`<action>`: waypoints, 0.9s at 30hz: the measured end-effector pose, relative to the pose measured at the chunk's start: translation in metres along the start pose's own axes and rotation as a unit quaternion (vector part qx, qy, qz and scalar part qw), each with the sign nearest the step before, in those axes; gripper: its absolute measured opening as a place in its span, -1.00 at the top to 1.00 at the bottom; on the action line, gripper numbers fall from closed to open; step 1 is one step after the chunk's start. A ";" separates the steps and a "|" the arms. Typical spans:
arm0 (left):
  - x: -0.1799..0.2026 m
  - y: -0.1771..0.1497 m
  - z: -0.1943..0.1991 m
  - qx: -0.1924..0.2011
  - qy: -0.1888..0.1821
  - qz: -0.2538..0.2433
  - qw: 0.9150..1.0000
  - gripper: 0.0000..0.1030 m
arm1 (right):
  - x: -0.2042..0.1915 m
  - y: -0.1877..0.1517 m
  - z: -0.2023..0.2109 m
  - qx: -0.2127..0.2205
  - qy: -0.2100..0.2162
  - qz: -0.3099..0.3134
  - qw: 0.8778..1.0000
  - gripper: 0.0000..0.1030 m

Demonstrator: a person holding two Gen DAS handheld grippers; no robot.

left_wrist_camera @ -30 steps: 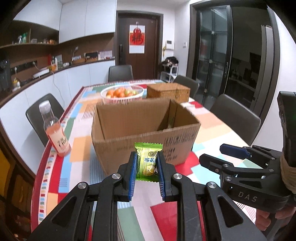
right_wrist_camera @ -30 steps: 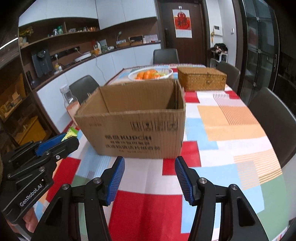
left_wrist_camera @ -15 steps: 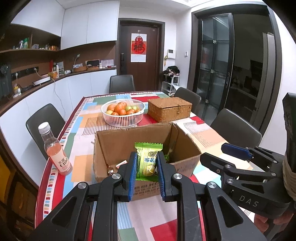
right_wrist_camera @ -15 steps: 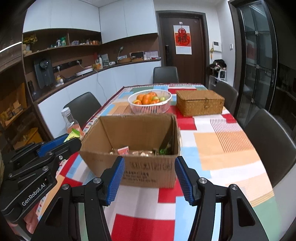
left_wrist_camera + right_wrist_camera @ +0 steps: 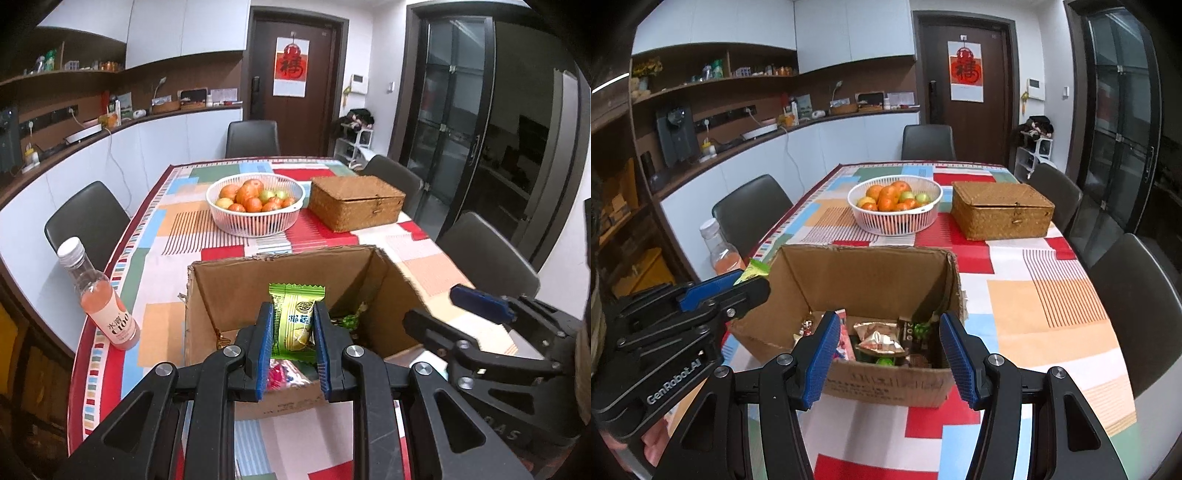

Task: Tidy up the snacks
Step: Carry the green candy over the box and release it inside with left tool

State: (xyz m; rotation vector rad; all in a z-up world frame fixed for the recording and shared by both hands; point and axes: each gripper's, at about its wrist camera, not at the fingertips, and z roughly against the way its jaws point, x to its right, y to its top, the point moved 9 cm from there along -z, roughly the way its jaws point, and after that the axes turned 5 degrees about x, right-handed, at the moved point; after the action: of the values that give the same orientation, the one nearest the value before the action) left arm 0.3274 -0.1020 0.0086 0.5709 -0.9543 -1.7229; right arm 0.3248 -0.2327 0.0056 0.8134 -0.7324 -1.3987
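My left gripper (image 5: pixel 293 325) is shut on a green snack packet (image 5: pixel 296 314) and holds it above the near edge of the open cardboard box (image 5: pixel 236 288). The same packet's corner (image 5: pixel 753 268) shows past the left gripper (image 5: pixel 738 286) in the right wrist view. The box (image 5: pixel 871 273) holds several wrapped snacks (image 5: pixel 877 338). My right gripper (image 5: pixel 886 347) is open and empty, raised just in front of the box; it also shows in the left wrist view (image 5: pixel 454 310), right of the box.
A bottle of pink drink (image 5: pixel 99 299) stands left of the box near the table's left edge. A white basket of fruit (image 5: pixel 255 208) and a closed wicker box (image 5: pixel 356 201) sit farther back. Dark chairs (image 5: pixel 1137 302) surround the table.
Both grippers have risen and tilted so the box's inside now shows. The left gripper has carried the green packet from in front of the box to above its near edge.
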 end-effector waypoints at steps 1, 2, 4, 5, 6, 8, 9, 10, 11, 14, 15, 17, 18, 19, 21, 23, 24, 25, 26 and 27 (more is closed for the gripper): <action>-0.001 0.000 -0.004 -0.005 0.003 -0.002 1.000 0.58 | 0.001 0.000 -0.002 -0.001 -0.002 0.000 1.000 -0.11; -0.001 -0.001 -0.008 -0.010 0.006 -0.003 1.000 0.58 | 0.002 0.001 -0.004 -0.002 -0.003 0.002 1.000 -0.11; -0.003 -0.003 -0.016 -0.021 0.012 -0.005 1.000 0.58 | 0.003 0.003 -0.007 -0.005 -0.006 0.004 1.000 -0.11; -0.003 -0.004 -0.019 -0.024 0.013 -0.006 1.000 0.58 | 0.004 0.004 -0.009 -0.008 -0.007 0.005 1.000 -0.11; -0.004 -0.004 -0.022 -0.027 0.014 -0.006 1.000 0.58 | 0.005 0.005 -0.011 -0.009 -0.007 0.005 1.000 -0.11; -0.005 -0.006 -0.027 -0.037 0.018 -0.004 0.999 0.57 | 0.006 0.006 -0.013 -0.013 -0.009 0.005 1.000 -0.11; -0.005 -0.007 -0.029 -0.042 0.019 -0.002 0.999 0.57 | 0.006 0.007 -0.015 -0.015 -0.010 0.006 1.000 -0.11; -0.006 -0.007 -0.031 -0.046 0.020 0.002 0.999 0.57 | 0.006 0.007 -0.016 -0.017 -0.011 0.005 1.000 -0.11; -0.005 -0.007 -0.032 -0.047 0.020 0.003 0.999 0.56 | 0.006 0.007 -0.017 -0.019 -0.011 0.004 1.000 -0.11; -0.006 -0.007 -0.029 -0.047 0.022 0.001 0.999 0.55 | 0.006 0.008 -0.019 -0.020 -0.013 0.006 1.000 -0.11; -0.006 -0.007 -0.027 -0.046 0.023 0.001 0.999 0.55 | 0.006 0.008 -0.018 -0.020 -0.012 0.005 1.000 -0.11; -0.004 -0.006 -0.021 -0.041 0.021 -0.001 0.999 0.54 | 0.006 0.008 -0.018 -0.020 -0.011 0.006 1.000 -0.11; -0.004 -0.006 -0.017 -0.037 0.024 -0.003 0.999 0.54 | 0.005 0.007 -0.017 -0.019 -0.010 0.005 1.000 -0.11; -0.004 -0.005 -0.014 -0.034 0.026 -0.004 0.999 0.53 | 0.005 0.007 -0.016 -0.019 -0.009 0.006 1.000 -0.11; -0.002 -0.004 -0.002 -0.023 0.029 -0.006 0.999 0.50 | 0.005 0.006 -0.013 -0.016 -0.008 0.006 1.000 -0.11; -0.001 -0.003 0.009 -0.014 0.032 -0.006 0.999 0.42 | 0.005 0.004 -0.006 -0.013 -0.007 0.005 1.000 -0.11; -0.001 -0.003 0.015 -0.007 0.034 -0.006 0.999 0.41 | 0.004 0.004 -0.003 -0.009 -0.006 0.005 1.000 -0.11; 0.000 -0.002 0.021 -0.001 0.036 -0.007 0.999 0.41 | 0.004 0.003 0.001 -0.006 -0.007 0.006 1.000 -0.11; 0.000 -0.002 0.026 0.003 0.039 -0.009 0.999 0.38 | 0.004 0.002 0.007 -0.002 -0.008 0.007 1.000 -0.11; 0.001 -0.003 0.032 0.008 0.043 -0.011 0.999 0.36 | 0.004 0.001 0.012 0.001 -0.008 0.008 1.000 -0.11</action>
State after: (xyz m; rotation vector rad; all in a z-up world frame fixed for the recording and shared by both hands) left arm 0.3015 -0.0923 0.0241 0.6621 -0.9041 -1.6972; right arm 0.3160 -0.2372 0.0129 0.7973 -0.7525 -1.3918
